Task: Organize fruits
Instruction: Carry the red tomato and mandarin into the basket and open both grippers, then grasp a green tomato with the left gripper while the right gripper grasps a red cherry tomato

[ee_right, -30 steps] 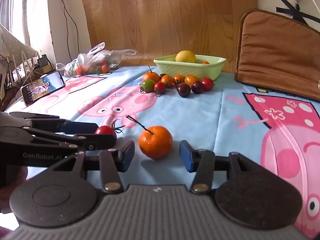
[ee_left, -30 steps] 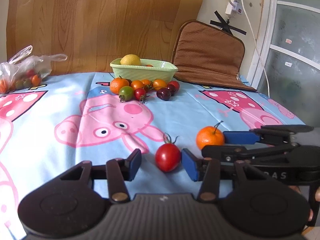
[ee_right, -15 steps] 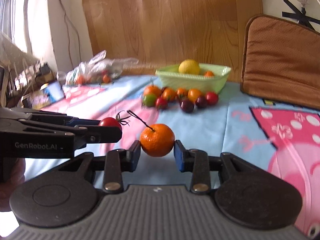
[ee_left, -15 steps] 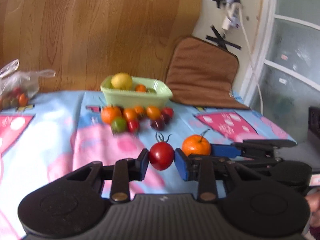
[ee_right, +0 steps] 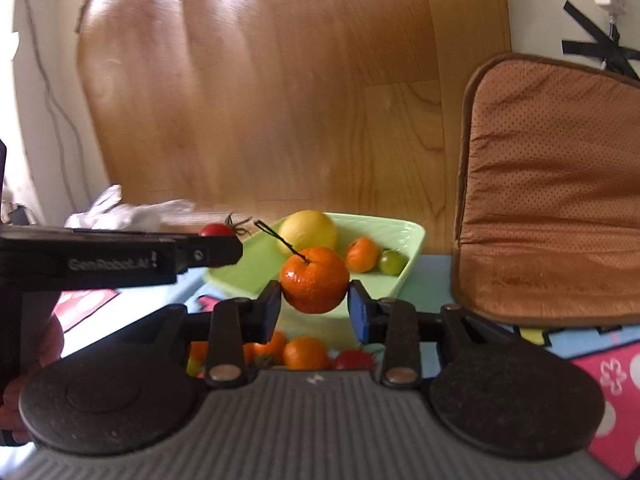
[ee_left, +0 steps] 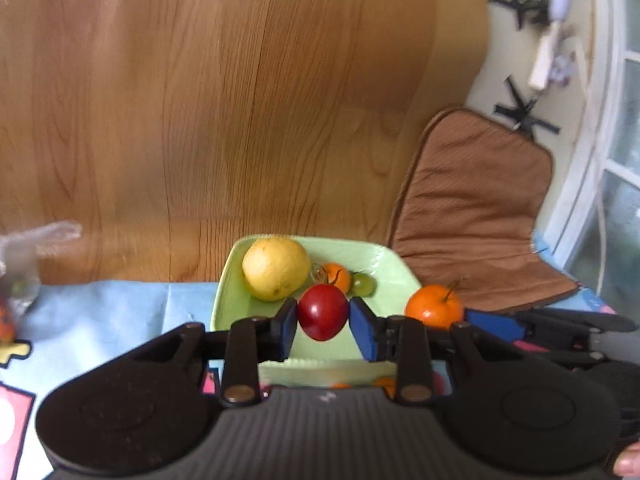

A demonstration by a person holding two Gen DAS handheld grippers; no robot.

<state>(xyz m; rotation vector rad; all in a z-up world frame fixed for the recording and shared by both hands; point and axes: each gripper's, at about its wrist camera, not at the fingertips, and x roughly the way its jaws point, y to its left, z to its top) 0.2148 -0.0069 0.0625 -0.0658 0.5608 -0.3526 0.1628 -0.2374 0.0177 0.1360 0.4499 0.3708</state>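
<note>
Left tongs (ee_left: 323, 322): clenched on red tomato (ee_left: 322, 312), held over green dish (ee_left: 236, 304).
Right tongs (ee_right: 314, 310): clenched on stemmed mandarin (ee_right: 314, 280), near the dish's right rim.
Dish contents: lemon (ee_left: 276, 268), small orange fruit (ee_left: 337, 277), green tomato (ee_left: 363, 284).

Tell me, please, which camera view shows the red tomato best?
The left wrist view: the red tomato sits centred between the blue pads of the left tool, nearly whole, in front of the green dish. The right wrist view shows only its top and stem, the rest hidden behind the left tool.
</note>
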